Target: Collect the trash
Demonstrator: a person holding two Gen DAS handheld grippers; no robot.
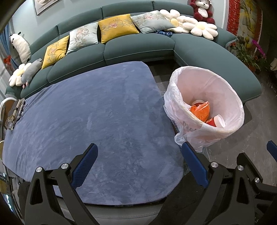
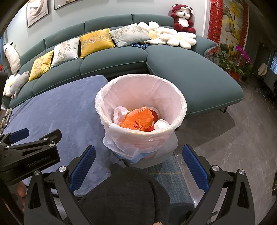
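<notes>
My table (image 1: 103, 112) shows no trash; orange bag (image 2: 138, 119) and cups sit in the bin (image 2: 180, 102). Both hand-held grippers (image 1: 138, 166) (image 2: 138, 166) spread, holding nothing; nearly done, I judge.

Home living room: long curved teal fabric sofa (image 1: 138, 50) with yellow and grey embroidered cushions (image 1: 116, 27), white flower-shaped pillows (image 2: 180, 39), red-and-white plush bear (image 2: 183, 19), framed wall art (image 2: 37, 12), potted pink orchids (image 2: 242, 53), blue plush-covered table (image 1: 97, 121).
</notes>
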